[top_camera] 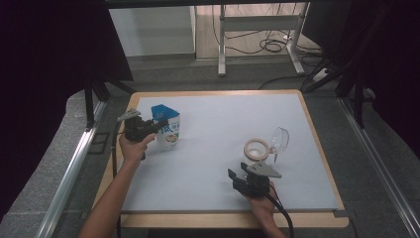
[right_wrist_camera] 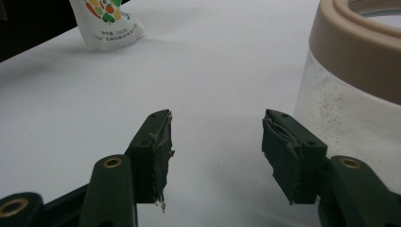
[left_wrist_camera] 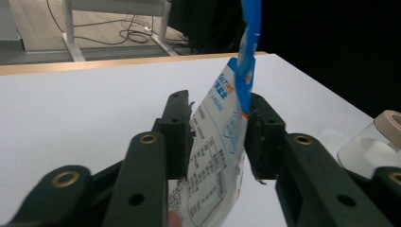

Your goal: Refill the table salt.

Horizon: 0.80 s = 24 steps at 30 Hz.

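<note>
Nearest the lens, bottom centre-right of the high view: right gripper, jaws spread wide with nothing between them, aimed up-frame. Just beyond, toward the right middle, clear jar lying on the white table, tan-rimmed mouth facing left, long axis running up and to the right. In the right gripper view, same jar hard against the right edge, beside the right jaw rather than between the two. Left middle of the high view: left gripper clamped on the upright white and blue pouch. Pouch pinched between both jaws in the left gripper view. Right hand plainly nearer the jar; probably needs a swing rightward to straddle it.
</note>
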Motion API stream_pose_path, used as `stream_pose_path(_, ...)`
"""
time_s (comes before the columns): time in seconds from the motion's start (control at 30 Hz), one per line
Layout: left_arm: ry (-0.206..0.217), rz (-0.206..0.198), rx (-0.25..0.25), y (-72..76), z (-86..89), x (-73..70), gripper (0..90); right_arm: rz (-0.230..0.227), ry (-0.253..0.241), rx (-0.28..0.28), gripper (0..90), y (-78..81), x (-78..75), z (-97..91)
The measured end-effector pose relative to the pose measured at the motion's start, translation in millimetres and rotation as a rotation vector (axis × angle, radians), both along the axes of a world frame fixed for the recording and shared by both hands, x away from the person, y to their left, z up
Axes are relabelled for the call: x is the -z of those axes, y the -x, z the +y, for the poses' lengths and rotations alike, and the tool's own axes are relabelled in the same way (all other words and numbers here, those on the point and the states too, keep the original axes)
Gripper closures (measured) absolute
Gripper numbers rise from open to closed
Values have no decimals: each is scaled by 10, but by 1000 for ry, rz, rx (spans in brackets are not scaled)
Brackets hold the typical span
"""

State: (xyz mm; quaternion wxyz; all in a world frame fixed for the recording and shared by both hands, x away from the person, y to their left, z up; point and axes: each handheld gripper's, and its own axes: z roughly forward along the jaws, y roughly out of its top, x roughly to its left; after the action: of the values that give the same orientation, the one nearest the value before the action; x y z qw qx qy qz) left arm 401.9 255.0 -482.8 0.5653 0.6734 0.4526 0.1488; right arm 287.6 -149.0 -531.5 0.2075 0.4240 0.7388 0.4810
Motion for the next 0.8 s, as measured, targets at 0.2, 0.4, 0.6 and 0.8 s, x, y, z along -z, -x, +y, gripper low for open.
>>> stream_pose_path(0.2, -2, 1, 0, -3, -3, 8, 486, 2, -1, 0, 436, -2, 0, -2)
stream_pose_path(0.4, -18, 7, 18, 7, -28, 28, 411, 2, -1, 2, 436, -3, 0, 0)
stream_pose_path(0.6, -32, 9, 23, 53, -57, 39, 373, 1, -2, 3, 433, -4, -1, -8)
stream_pose_path(0.8, -59, 13, 37, 150, -59, 62, 342, -3, -4, 3, 433, -1, -12, -12)
